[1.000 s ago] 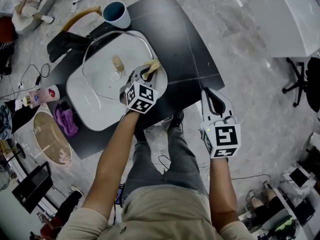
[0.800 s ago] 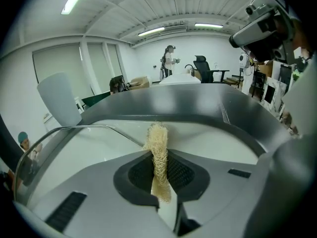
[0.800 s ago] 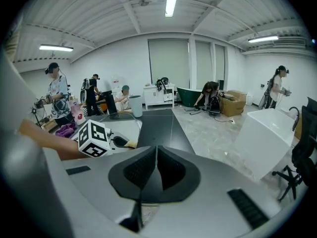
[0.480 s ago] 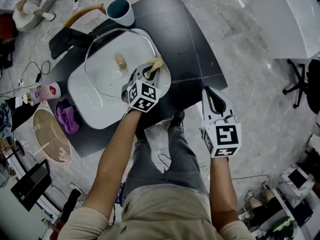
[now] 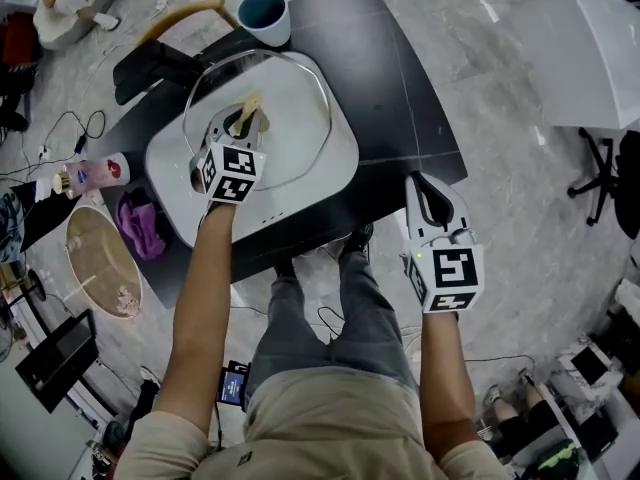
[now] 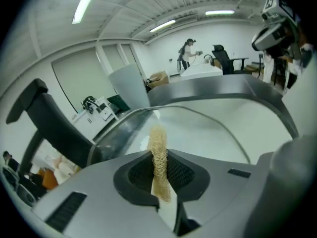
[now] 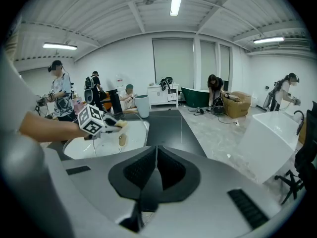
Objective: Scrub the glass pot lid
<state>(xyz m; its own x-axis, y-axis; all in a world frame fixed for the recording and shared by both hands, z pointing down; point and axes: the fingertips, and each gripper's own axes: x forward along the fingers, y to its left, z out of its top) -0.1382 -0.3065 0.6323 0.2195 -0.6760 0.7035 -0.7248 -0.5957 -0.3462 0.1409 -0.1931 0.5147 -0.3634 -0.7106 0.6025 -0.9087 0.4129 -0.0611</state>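
Note:
The glass pot lid point(image 5: 296, 118), clear with a metal rim, lies in a white basin point(image 5: 340, 163) on the black table. My left gripper point(image 5: 238, 126) is over the lid's left half, shut on a tan loofah scrubber point(image 5: 250, 108) that points at the glass. The left gripper view shows the loofah scrubber point(image 6: 158, 139) pinched upright between the jaws, with the lid's rim point(image 6: 208, 114) beyond it. The right gripper view catches the lid's beige knob point(image 7: 121, 140) just past the left gripper point(image 7: 115, 125). My right gripper point(image 5: 432, 206) hangs off the table's near right corner, shut and empty.
A blue cup point(image 5: 265, 13) stands behind the basin, beside a black tool with a wooden handle point(image 5: 160, 63). Left of the basin are a pink bottle point(image 5: 95, 175), a purple cloth point(image 5: 140, 230) and a round wooden bowl point(image 5: 95, 263). A white table point(image 5: 590, 48) stands far right.
My left gripper has carried the loofah leftward across the lid, from its right rim to its left half. The right gripper has stayed where it was.

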